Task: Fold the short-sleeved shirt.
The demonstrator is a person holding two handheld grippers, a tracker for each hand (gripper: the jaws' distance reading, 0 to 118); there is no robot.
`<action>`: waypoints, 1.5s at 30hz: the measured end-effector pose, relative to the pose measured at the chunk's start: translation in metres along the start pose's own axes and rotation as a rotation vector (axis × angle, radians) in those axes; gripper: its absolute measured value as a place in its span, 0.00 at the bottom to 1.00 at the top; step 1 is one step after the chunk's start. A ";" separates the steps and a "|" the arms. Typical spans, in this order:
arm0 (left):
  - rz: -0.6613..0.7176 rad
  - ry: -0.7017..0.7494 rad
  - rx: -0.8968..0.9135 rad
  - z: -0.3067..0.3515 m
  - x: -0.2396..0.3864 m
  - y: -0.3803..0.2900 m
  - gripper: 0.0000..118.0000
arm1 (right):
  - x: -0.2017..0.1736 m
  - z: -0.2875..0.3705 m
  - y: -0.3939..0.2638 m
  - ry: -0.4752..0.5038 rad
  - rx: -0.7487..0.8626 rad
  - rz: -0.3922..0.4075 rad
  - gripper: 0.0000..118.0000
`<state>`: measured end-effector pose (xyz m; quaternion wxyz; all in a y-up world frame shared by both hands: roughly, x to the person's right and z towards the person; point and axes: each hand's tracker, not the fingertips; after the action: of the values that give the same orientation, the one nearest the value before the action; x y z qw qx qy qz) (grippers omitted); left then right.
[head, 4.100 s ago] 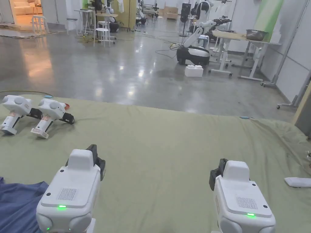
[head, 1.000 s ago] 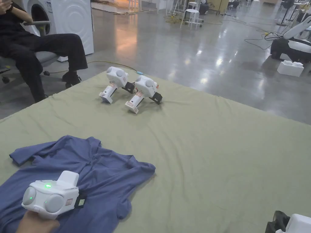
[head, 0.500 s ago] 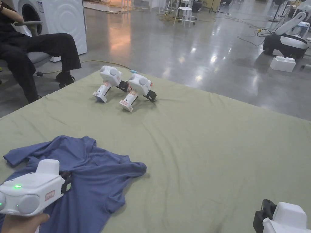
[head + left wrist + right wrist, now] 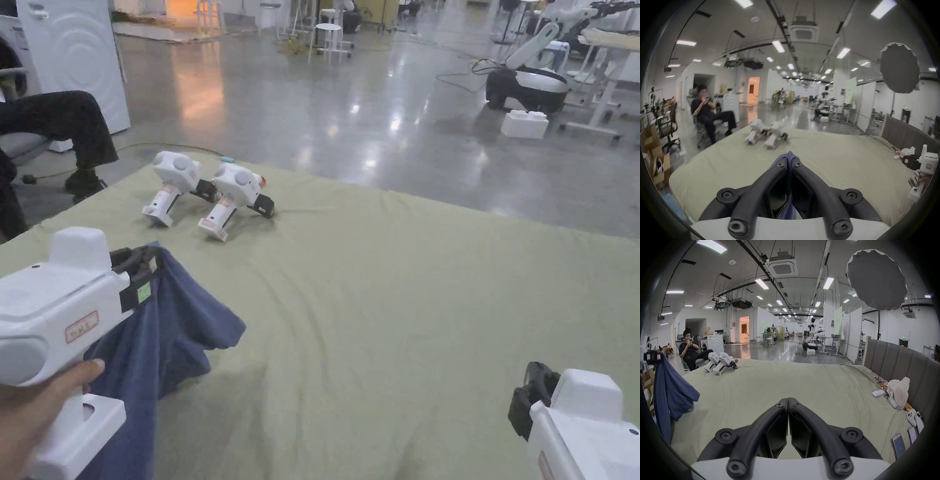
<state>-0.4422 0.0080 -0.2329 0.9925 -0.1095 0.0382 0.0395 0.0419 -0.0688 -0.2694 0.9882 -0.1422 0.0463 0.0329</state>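
Since half a second ago the left gripper has risen from the bedsheet and carried the blue shirt up with it. The garment, which then lay spread flat on the green sheet, now hangs in a bunched drape from the jaws, its lower folds trailing down toward the sheet at the person's left.

In the left gripper view the jaws are closed together, with a ridge of blue cloth pinched between their tips and more cloth running down between the arms. The right gripper view confirms this from the side: the shirt hangs from the left gripper at the left edge of the frame.

The right gripper sits low at the person's right, above bare sheet and well apart from the shirt. In its own view the jaws are pressed together with nothing between them.

Two spare grippers lie side by side on the far part of the sheet, as they did earlier. A seated person is beyond the bed's far left corner.
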 end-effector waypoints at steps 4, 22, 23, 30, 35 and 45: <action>-0.032 -0.143 0.069 0.006 0.073 0.032 0.00 | 0.023 0.014 0.008 -0.031 0.034 -0.027 0.00; -0.043 -0.701 -0.215 -0.040 0.397 -0.070 0.00 | 0.139 0.071 -0.012 -0.243 0.057 -0.077 0.00; -0.041 -0.694 -0.260 -0.040 0.407 -0.084 0.00 | 0.143 0.073 -0.015 -0.249 0.050 -0.071 0.00; 0.022 -0.707 -0.388 -0.022 0.424 -0.142 0.31 | 0.153 0.074 -0.026 -0.246 0.001 -0.066 0.00; 0.036 -0.584 -0.261 0.005 0.398 -0.129 0.54 | 0.141 0.069 -0.025 -0.218 -0.006 -0.059 0.00; 0.035 -0.250 -0.014 0.038 0.328 -0.080 0.28 | 0.090 0.051 0.005 -0.153 0.086 -0.073 0.00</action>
<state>-0.1066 -0.0388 -0.2067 0.9879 -0.1100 -0.0843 0.0702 0.1354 -0.0453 -0.2314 0.9946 -0.0986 -0.0331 0.0054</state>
